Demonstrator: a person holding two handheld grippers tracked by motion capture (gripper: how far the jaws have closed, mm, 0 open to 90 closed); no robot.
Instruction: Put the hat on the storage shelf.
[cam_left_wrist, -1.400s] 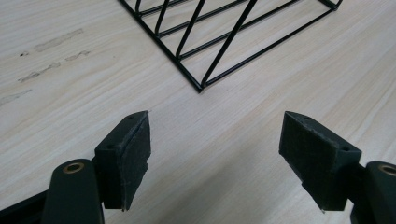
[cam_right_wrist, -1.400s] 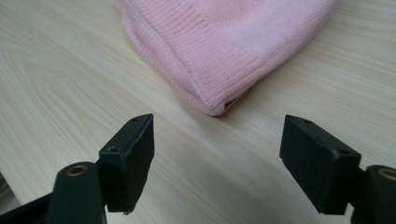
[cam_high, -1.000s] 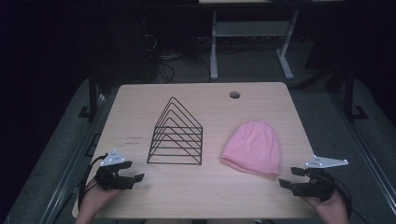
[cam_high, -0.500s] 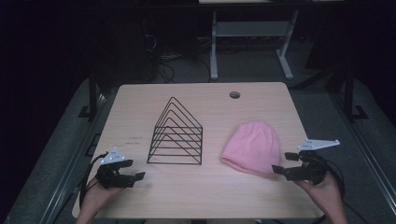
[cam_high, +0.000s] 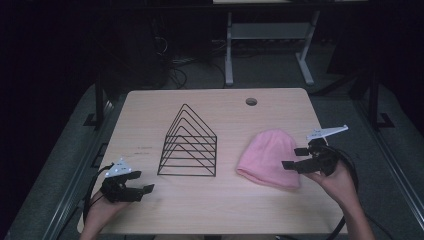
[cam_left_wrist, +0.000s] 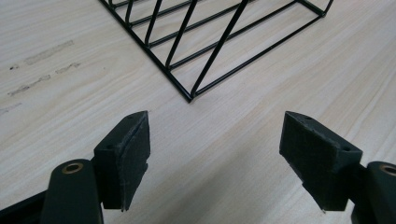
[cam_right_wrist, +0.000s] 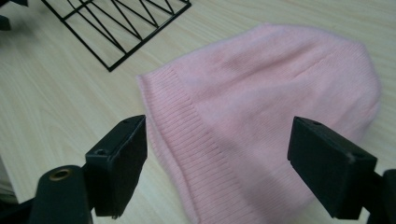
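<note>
Jaws of right gripper (cam_right_wrist: 215, 163) spread wide, pink beanie (cam_right_wrist: 275, 107) between them.

High view: above the table (cam_high: 150, 105), facing forward and down. Gripper views: low, close; both share the wire rack (cam_left_wrist: 219, 42) corner; right's adds the pink hat (cam_right_wrist: 261, 107).

Pink knit beanie (cam_high: 270, 157), lying flat toward the tabletop's right edge, ribbed brim facing the near edge. Black wire rack (cam_high: 188, 144), triangular, upright mid-tabletop, just left.
</note>
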